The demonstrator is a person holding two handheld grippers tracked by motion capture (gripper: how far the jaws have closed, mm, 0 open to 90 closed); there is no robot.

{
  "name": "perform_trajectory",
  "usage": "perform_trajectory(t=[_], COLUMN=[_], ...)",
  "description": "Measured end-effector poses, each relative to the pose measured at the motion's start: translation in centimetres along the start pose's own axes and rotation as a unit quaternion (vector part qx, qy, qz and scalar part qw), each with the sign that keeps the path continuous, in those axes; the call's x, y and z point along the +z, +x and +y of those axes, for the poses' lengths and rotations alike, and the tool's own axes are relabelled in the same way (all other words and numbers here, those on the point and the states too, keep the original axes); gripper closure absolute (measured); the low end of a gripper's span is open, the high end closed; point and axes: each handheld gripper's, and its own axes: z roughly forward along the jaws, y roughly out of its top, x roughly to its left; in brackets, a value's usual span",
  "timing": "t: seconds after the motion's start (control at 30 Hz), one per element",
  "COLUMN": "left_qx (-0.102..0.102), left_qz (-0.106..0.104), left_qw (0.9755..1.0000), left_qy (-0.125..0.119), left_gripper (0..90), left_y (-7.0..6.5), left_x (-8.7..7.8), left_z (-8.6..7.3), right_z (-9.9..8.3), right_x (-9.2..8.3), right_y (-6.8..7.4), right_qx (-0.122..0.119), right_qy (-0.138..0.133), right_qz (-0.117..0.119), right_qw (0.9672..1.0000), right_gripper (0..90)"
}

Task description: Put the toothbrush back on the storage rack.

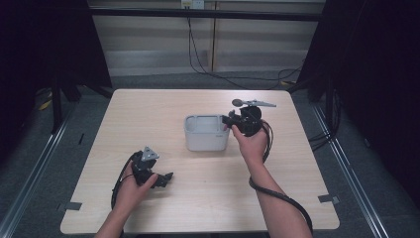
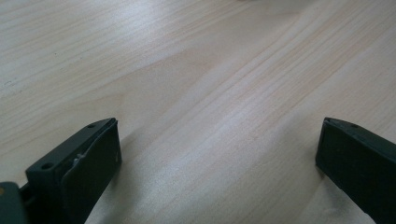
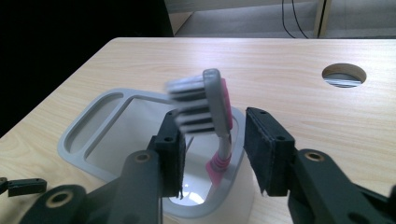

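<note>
A grey toothbrush holder (image 1: 205, 139) with several compartments stands mid-table. My right gripper (image 1: 229, 120) hovers at its right end, held by a hand. In the right gripper view a toothbrush (image 3: 212, 102) with a grey head and pink-and-grey handle stands head-up in the holder's (image 3: 93, 121) near compartment. It is blurred and sits between the parted jaws of my right gripper (image 3: 215, 120), with no pad pressing on the handle. My left gripper (image 1: 166, 177) rests low on the table at the front left. Its jaws (image 2: 219, 126) are wide open over bare wood.
The light wooden table (image 1: 148, 114) has a round cable hole (image 3: 344, 74) beyond the holder. Cables trail from both grippers, and one runs along the right forearm (image 1: 277, 196). Dark curtains and metal rails flank the table.
</note>
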Motion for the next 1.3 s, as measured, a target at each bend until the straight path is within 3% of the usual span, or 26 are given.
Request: perform_trajectory(t=[0.37, 0.87, 1.3], left_qx=[-0.001, -0.001, -0.002], left_qz=[-0.001, 0.000, 0.002], left_qw=[1.0000, 1.0000, 1.0000], left_qy=[0.000, 0.000, -0.002], left_gripper=[0.0, 0.0, 0.0], left_y=[0.0, 0.0, 0.0], left_x=[0.0, 0.0, 0.1], left_z=[0.0, 0.0, 0.1], right_z=[-0.2, -0.1, -0.7], right_x=[-0.3, -1.3, -1.7], right_y=[-0.5, -0.8, -0.8], right_qx=[0.002, -0.017, -0.043], right_qy=[0.003, -0.010, 0.017], right_qz=[0.010, 0.022, 0.050], right_qw=[0.9999, 0.9996, 0.9977], right_gripper=[55.3, 45.4, 34.8])
